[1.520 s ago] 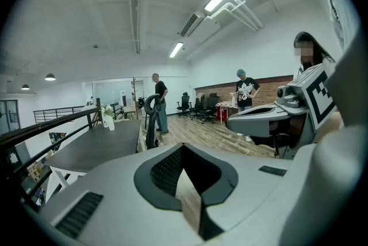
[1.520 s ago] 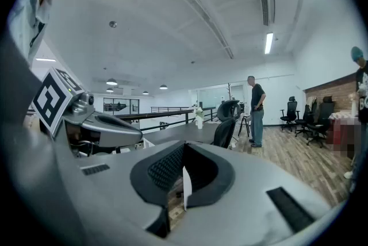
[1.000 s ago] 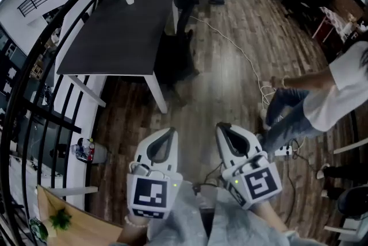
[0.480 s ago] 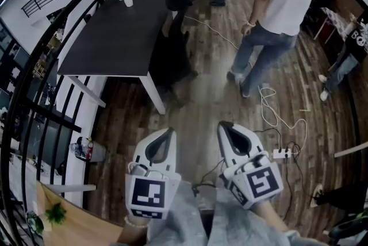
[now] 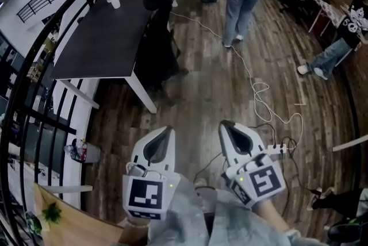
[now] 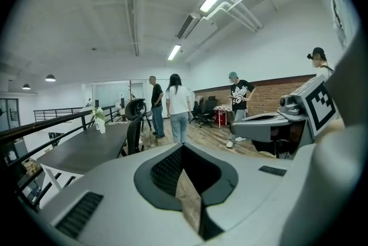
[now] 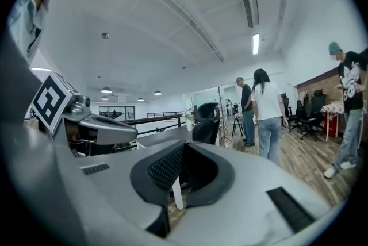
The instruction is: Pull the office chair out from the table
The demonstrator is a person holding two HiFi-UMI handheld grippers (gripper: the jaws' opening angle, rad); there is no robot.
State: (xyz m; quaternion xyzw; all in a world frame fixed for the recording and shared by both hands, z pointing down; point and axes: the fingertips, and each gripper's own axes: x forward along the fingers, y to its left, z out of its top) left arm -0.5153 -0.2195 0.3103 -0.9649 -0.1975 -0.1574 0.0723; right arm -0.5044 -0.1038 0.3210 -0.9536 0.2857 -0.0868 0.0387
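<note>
Nothing is done yet: the office chair point(image 5: 159, 46) sits tucked against the table point(image 5: 98, 38), well apart from the left gripper point(image 5: 165, 133) and right gripper point(image 5: 227, 126), both closed empty

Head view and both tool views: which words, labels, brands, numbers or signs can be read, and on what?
No readable text in any view.
On the left tool, the left cube: black-and-white square pattern, no letters or digits.
On the right tool, the right cube: the same kind of pattern, no letters or digits.
On the black T-shirt of the person at the right: white print, too blurred to read.
</note>
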